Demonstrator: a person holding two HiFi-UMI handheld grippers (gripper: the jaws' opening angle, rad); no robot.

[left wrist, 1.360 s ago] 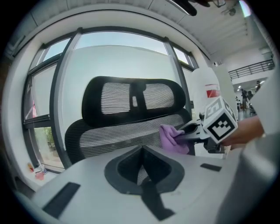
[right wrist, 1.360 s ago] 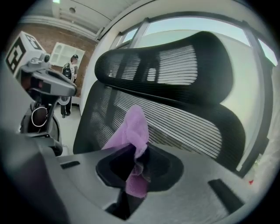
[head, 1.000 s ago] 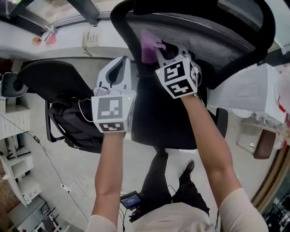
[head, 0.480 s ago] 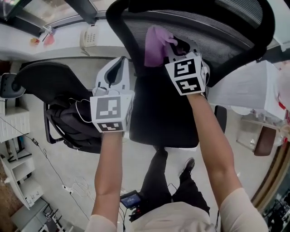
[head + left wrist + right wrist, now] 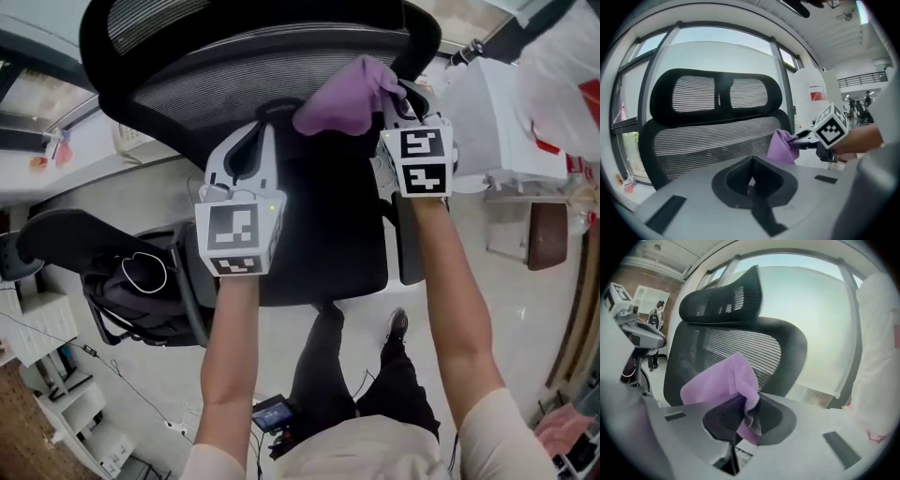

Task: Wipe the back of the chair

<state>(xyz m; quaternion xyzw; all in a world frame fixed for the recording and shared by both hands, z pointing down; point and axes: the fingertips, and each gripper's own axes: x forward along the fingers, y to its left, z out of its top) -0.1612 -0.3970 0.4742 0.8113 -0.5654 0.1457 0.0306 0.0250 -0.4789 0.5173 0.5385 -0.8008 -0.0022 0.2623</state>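
Bright office kind of room, big windows behind everything and a pale floor at the bottom of the head view. The black mesh chair fills the top of that frame, and its headrest sits above the backrest in the left gripper view.

The right gripper is pinching a purple cloth, which is bunched up and pressed against the mesh towards the upper right of the backrest, close to the frame edge. In the right gripper view the cloth spills out from between the jaws, with the mesh directly behind it.

The left gripper is pressed together with nothing in it. It sits in the middle of the head view, lower on the chair back and just beside the cloth, but I can't tell if it touches the mesh.

A second black chair with a dark bag on it is at the lower left.
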